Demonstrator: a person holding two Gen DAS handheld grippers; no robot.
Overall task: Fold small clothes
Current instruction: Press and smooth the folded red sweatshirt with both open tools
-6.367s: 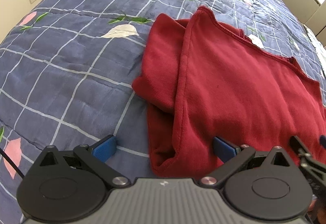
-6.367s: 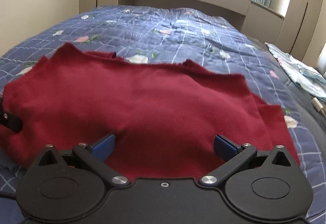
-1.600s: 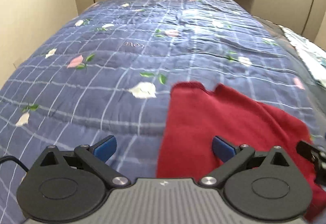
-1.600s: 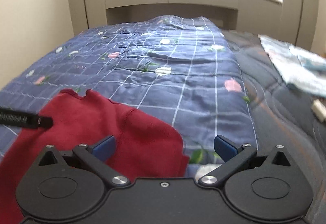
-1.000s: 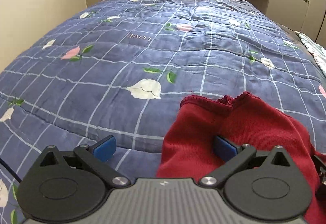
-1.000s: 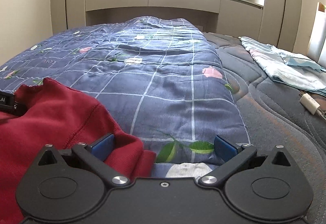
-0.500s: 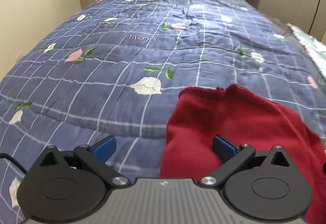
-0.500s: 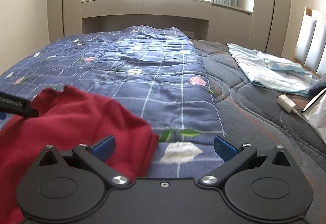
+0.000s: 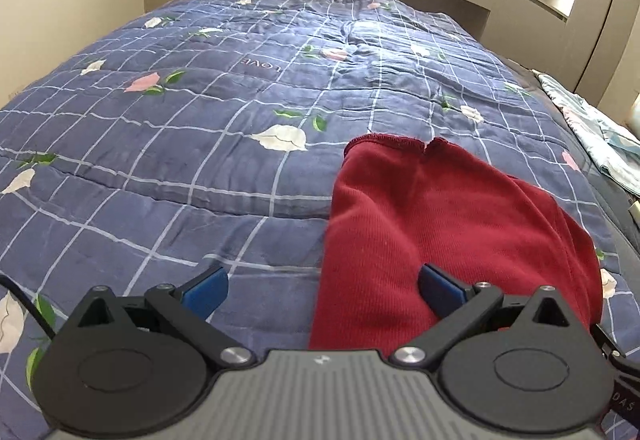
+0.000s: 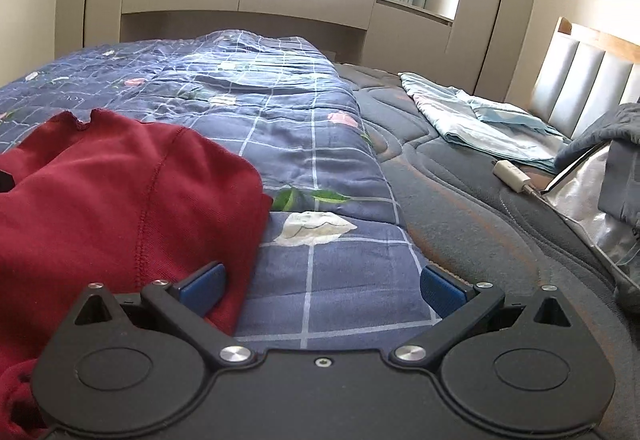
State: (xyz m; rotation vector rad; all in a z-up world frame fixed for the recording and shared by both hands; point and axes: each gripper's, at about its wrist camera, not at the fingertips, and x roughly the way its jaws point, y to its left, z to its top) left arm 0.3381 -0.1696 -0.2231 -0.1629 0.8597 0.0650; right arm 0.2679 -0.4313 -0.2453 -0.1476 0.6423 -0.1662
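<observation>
A dark red knit garment (image 9: 432, 216) lies folded into a narrow stack on the blue checked quilt (image 9: 180, 144). My left gripper (image 9: 324, 290) is open and empty above the garment's left near edge; its right blue fingertip (image 9: 442, 286) is over the red cloth. In the right wrist view the same garment (image 10: 104, 200) fills the lower left. My right gripper (image 10: 322, 286) is open and empty at the garment's right edge, its left fingertip (image 10: 202, 286) over the cloth and the other over the quilt (image 10: 328, 168).
The quilt ends at bare dark mattress (image 10: 480, 224) on the right. A light blue folded cloth (image 10: 472, 124), a white charger plug (image 10: 512, 176), a silver bag (image 10: 592, 208) and grey fabric lie there. Headboard, cabinets and window stand behind.
Both grippers have pulled back and tilted up from the garment, staying open. The red garment went from a wide spread to a narrow folded stack.
</observation>
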